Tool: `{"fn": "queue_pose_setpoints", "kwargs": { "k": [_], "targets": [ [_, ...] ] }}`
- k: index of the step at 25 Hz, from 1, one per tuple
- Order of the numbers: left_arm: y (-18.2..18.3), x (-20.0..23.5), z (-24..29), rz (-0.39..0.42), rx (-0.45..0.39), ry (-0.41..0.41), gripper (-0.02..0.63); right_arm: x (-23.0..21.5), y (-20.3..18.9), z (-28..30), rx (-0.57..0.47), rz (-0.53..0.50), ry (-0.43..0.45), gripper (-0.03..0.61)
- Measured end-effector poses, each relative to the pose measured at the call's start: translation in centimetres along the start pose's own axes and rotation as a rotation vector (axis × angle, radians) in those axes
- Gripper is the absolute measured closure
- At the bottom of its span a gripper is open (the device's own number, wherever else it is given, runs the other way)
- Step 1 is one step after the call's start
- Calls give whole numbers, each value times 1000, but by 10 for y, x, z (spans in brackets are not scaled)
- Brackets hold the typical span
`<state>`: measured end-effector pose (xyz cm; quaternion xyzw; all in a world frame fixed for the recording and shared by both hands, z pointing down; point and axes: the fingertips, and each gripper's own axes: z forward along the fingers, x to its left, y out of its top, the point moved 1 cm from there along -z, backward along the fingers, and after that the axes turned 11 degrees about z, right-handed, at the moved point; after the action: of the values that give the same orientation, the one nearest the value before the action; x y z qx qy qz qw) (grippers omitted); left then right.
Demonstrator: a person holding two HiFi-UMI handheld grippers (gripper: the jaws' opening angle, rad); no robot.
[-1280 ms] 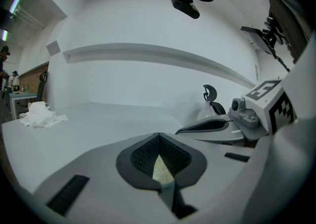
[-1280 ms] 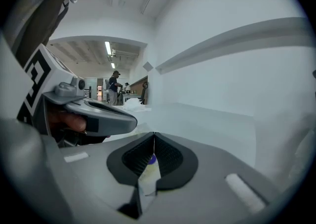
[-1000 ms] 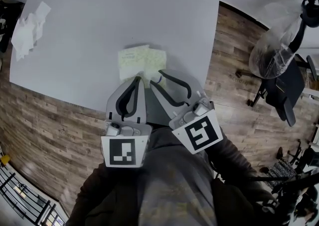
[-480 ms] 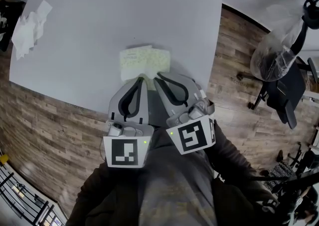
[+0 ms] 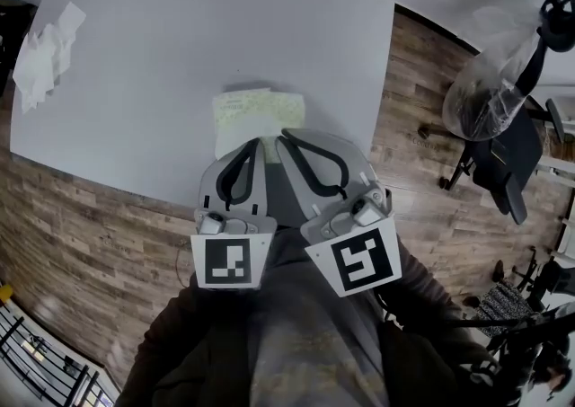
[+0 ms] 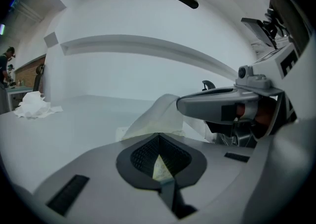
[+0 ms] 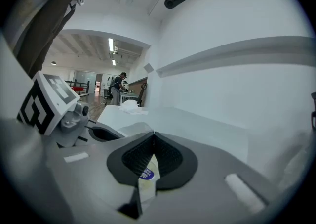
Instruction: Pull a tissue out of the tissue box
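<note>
A pale yellow-green soft tissue pack (image 5: 256, 113) lies on the white table (image 5: 180, 28), near its front edge. Both grippers meet at the pack's near end. My left gripper (image 5: 254, 141) is shut with nothing seen between its tips (image 6: 157, 136). My right gripper (image 5: 286, 135) is shut too. In the left gripper view a white tissue (image 6: 148, 119) rises from the pack like a tent, its peak at the right gripper's tips (image 6: 180, 104). Through the right gripper's jaws (image 7: 153, 136) the pack's blue label (image 7: 145, 172) shows.
Several crumpled tissues (image 5: 40, 55) lie at the table's far left corner. To the right of the table, on the wooden floor (image 5: 81, 216), stand a dark office chair (image 5: 508, 163) and a clear plastic bag (image 5: 490, 82). A person (image 7: 117, 87) stands far off.
Both grippers stay shut at the pack's near end; they have shifted only slightly, and the right gripper's marker cube has turned a little.
</note>
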<state>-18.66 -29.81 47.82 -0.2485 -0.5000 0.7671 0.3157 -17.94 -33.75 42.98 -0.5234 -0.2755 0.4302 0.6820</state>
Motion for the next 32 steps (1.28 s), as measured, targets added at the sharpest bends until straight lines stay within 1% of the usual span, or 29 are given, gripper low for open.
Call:
{"fn": "queue_pose_setpoints", "kwargs": {
  "k": [4,10,13,17,20,23,26,29,32],
  "targets": [
    [19,2,-7,4,-22,-12,617,7,24,-8,-31,9,-5,575],
    [78,6,-34,15,-74,-23,617,22,83,-28,-69,10,-15,575],
    [108,11,-52,43,-119,-18,617,33,117,-40,-123,-6,-23,575],
    [144,16,-79,92,-201,-4,617,45,154,-55,-204,-35,-46,575],
    [165,16,-98,122,-228,2,617,54,176,-65,-249,-29,-53,575],
    [184,17,-114,152,-274,17,617,63,191,-76,-279,-36,-55,575],
    [197,17,-126,165,-307,32,617,67,200,-82,-300,-28,-54,575],
    [202,15,-132,182,-313,29,617,67,204,-84,-309,-8,-52,577],
    [203,17,-136,188,-309,34,617,67,203,-85,-306,-10,-55,577]
  ]
}}
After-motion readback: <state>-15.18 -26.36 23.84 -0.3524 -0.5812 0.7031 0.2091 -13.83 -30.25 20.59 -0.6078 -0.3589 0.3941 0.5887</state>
